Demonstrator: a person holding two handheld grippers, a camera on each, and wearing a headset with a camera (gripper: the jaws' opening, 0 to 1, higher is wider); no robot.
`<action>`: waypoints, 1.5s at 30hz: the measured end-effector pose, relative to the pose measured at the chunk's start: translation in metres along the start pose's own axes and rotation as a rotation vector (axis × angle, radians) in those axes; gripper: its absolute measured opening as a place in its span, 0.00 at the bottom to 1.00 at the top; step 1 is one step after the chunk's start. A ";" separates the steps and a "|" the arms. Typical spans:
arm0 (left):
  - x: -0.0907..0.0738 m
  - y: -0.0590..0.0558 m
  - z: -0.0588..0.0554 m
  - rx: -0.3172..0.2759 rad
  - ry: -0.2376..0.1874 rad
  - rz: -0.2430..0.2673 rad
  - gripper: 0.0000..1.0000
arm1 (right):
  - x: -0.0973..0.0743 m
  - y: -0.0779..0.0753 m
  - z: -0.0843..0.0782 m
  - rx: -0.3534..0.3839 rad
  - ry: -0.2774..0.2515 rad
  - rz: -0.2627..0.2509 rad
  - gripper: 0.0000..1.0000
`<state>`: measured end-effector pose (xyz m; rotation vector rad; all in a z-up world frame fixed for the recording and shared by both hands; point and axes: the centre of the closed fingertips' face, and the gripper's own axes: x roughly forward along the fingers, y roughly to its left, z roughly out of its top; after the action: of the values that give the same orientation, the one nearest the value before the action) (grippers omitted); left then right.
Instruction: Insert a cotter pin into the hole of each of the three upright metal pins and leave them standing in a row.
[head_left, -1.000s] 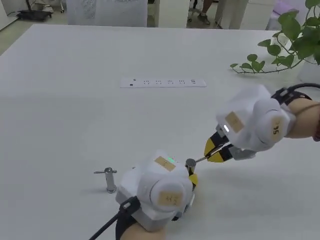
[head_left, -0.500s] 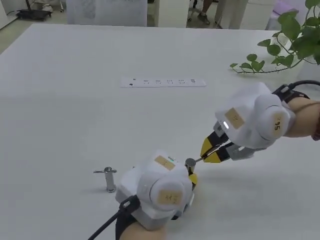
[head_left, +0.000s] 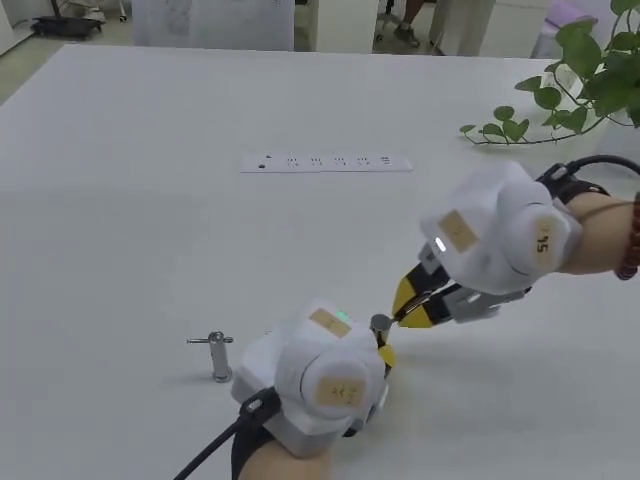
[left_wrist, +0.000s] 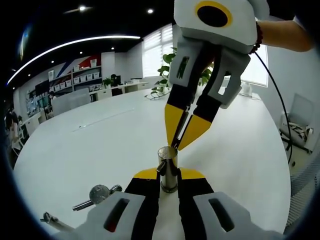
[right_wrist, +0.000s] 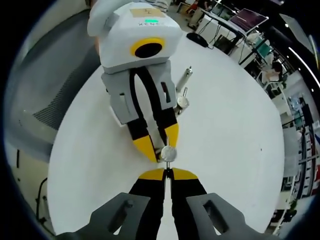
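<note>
An upright metal pin stands on the white table, and my left gripper is shut on its shaft. In the head view this pin pokes out just past the left gripper. My right gripper reaches in from the right, shut on a thin cotter pin whose tip is at the pin's head. The right gripper's yellow fingertips hang just above the pin's top. A second upright pin with a cotter pin through it stands to the left.
A white power strip lies further back on the table. A leafy plant is at the far right. Two other metal pins stand beyond the left gripper's body. Office furniture lies past the table's far edge.
My right gripper has moved a little to the left, bringing the cotter pin closer in against the held pin. The left gripper and the other pin have stayed put.
</note>
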<state>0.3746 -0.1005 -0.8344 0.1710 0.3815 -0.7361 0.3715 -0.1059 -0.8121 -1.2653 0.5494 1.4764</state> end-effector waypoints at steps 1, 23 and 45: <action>0.000 0.000 0.000 0.000 0.000 0.000 0.11 | 0.000 0.000 0.000 0.005 -0.001 0.001 0.04; -0.002 -0.002 -0.005 -0.022 0.005 0.020 0.11 | 0.004 0.006 0.004 0.256 0.001 0.004 0.04; -0.003 -0.002 -0.006 -0.028 0.013 0.009 0.11 | -0.002 0.010 0.005 0.349 -0.023 0.016 0.11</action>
<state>0.3699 -0.0989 -0.8385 0.1512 0.4026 -0.7209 0.3605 -0.1057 -0.8113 -0.9708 0.7661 1.3368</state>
